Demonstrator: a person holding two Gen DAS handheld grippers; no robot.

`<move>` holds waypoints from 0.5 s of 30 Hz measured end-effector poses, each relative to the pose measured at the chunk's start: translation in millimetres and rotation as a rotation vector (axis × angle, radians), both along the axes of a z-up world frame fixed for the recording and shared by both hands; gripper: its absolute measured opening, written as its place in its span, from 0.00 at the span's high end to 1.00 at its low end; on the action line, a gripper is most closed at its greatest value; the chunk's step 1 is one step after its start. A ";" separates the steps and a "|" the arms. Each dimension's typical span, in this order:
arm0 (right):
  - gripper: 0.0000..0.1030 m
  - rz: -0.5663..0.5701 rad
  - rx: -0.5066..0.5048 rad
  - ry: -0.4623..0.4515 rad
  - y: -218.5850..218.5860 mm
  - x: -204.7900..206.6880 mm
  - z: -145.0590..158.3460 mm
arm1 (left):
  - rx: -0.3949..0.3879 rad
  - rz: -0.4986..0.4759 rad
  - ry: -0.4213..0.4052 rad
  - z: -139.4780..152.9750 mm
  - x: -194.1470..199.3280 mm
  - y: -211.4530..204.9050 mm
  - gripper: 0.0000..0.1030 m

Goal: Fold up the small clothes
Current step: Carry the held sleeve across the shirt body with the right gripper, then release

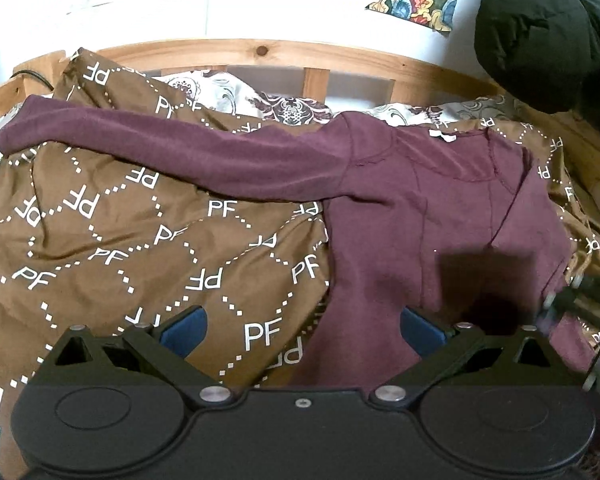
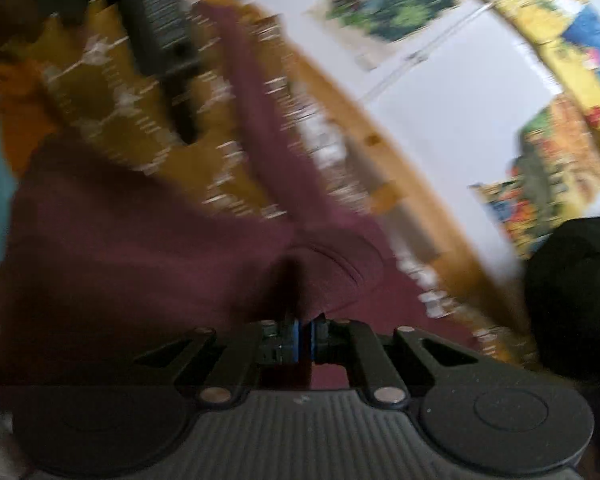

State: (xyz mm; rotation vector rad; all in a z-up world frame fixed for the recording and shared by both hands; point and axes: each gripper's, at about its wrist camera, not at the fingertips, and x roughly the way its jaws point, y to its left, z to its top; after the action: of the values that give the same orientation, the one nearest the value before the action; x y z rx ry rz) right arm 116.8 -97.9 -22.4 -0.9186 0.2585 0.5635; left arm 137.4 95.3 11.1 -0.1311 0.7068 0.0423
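Observation:
A maroon long-sleeved top (image 1: 432,200) lies on the brown duvet (image 1: 112,240). One sleeve (image 1: 172,148) stretches out to the left, and the right side of the body is folded inward. My left gripper (image 1: 302,330) hovers open over the top's lower left edge with nothing between its blue pads (image 1: 184,330). In the blurred right wrist view my right gripper (image 2: 304,340) is shut on a pinched fold of the maroon top (image 2: 140,264). The same right gripper (image 1: 560,300) shows blurred at the top's right edge.
The duvet, printed with white "PF" letters, covers a bed with a wooden headboard (image 1: 260,50). A patterned pillow (image 1: 236,92) lies behind the top. A black jacket (image 1: 548,32) hangs at the upper right. Colourful pictures (image 2: 396,4) are on the white wall.

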 end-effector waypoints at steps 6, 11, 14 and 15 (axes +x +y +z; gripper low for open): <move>0.75 0.057 -0.015 0.093 1.0 -23.1 -12.5 | -0.048 -0.016 -0.041 5.3 12.1 -4.7 0.01; 0.32 0.076 0.062 0.170 -21.5 -39.3 4.2 | -0.116 -0.050 -0.044 5.0 39.2 -26.2 0.01; 0.12 0.047 0.150 0.232 -51.0 -41.9 23.3 | -0.110 -0.106 0.022 -13.6 51.3 -47.4 0.01; 0.11 0.029 0.172 0.243 -62.4 -40.4 28.5 | -0.094 -0.123 0.047 -22.3 52.4 -54.6 0.01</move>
State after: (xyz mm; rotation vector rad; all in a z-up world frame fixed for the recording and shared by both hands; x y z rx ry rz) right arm 76.4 -160.3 6.1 -0.6879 0.4094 0.7135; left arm 189.8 40.7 -11.2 -0.1767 0.7633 -0.1063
